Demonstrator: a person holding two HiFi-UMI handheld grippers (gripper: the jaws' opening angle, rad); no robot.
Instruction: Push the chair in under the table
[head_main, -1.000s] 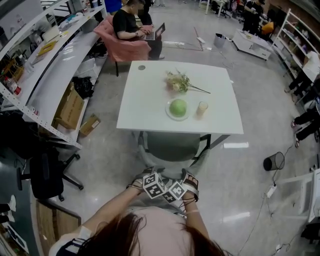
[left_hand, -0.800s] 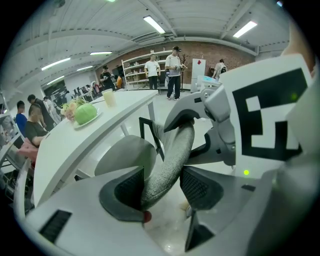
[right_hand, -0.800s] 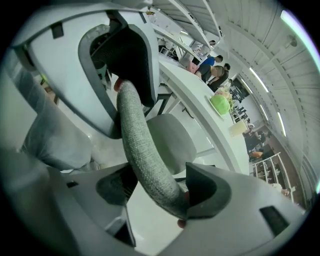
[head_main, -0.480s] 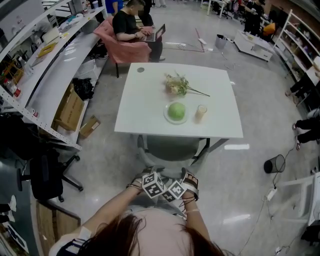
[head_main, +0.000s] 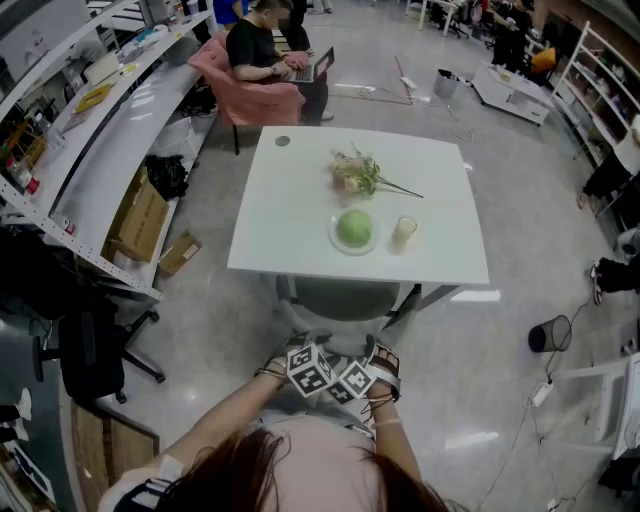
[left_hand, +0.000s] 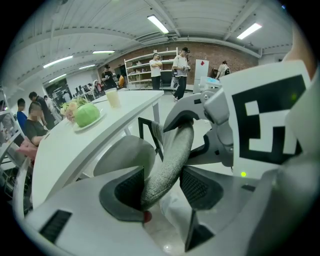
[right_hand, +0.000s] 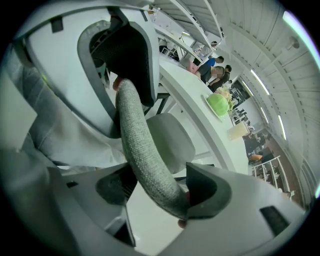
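Grey woven fabric covers the backrest rim (left_hand: 172, 150), clamped between the left gripper's (left_hand: 161, 186) jaws. The right gripper (right_hand: 159, 192) is closed on it too. The chair seat (head_main: 345, 298) sits partly under the white table (head_main: 290, 215) — at its near edge.

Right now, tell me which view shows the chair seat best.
The head view: from above, the chair seat shows across its width, front tucked under the table. Both gripper views show only part of it, past the chair back that the left gripper and right gripper clamp.
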